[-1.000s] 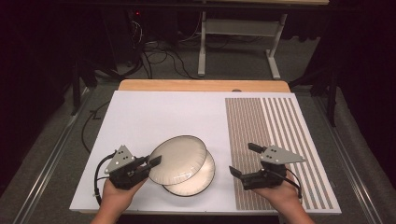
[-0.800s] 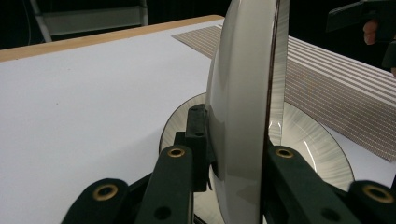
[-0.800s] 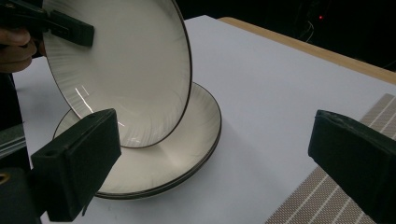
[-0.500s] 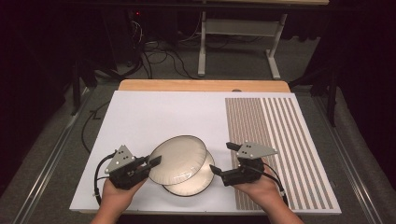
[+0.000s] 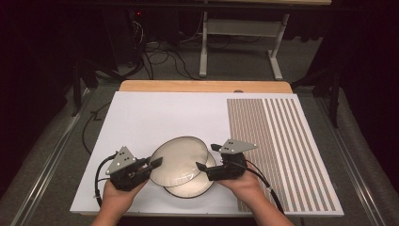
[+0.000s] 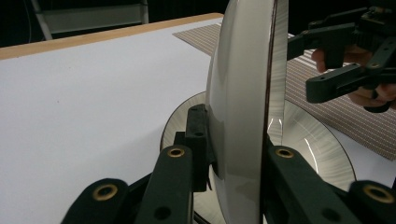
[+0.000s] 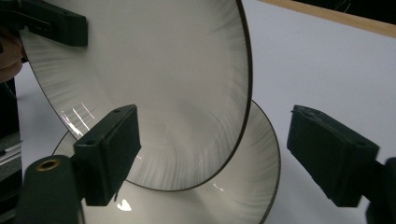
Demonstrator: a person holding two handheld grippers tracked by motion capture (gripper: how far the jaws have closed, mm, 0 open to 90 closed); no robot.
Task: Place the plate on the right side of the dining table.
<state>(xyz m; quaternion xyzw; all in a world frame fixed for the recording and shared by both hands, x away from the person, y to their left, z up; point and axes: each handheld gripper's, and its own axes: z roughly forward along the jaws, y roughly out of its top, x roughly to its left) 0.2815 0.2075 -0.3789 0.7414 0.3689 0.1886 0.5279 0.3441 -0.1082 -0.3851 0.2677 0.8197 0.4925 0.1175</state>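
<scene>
1. Left gripper [image 5: 153, 165]: held in the person's left hand [image 5: 117, 197] at the near left of the white board [image 5: 155, 113]. Its jaws are clamped on the rim of the upper plate [image 5: 179, 157]; in the left gripper view the rim stands edge-on between the two black jaws, one pad on each face.

2. Upper plate: pale with a thin dark rim, lifted and tilted, its left edge in the left gripper. It partly overlaps the lower plate [image 5: 193, 188].

3. Lower plate: same pattern, lying flat on the white board near its front edge, largely beneath the upper plate. In the right gripper view [image 7: 252, 186] its bowl shows below and behind the raised plate's rim.

4. Right gripper [image 5: 207, 157]: held in the person's right hand [image 5: 240, 181], just right of the two plates. Its jaws stand apart and have just been closing. In the right gripper view the raised plate's edge [image 7: 196, 93] lies between them, with the left jaw just in front of its face and the right jaw well clear; whether a pad touches the plate cannot be told.

5. Striped mat [image 5: 287, 150]: covers the right part of the board, beside the right hand.

6. Wooden table edge [image 5: 202, 86]: shows beyond the board's far side.
</scene>
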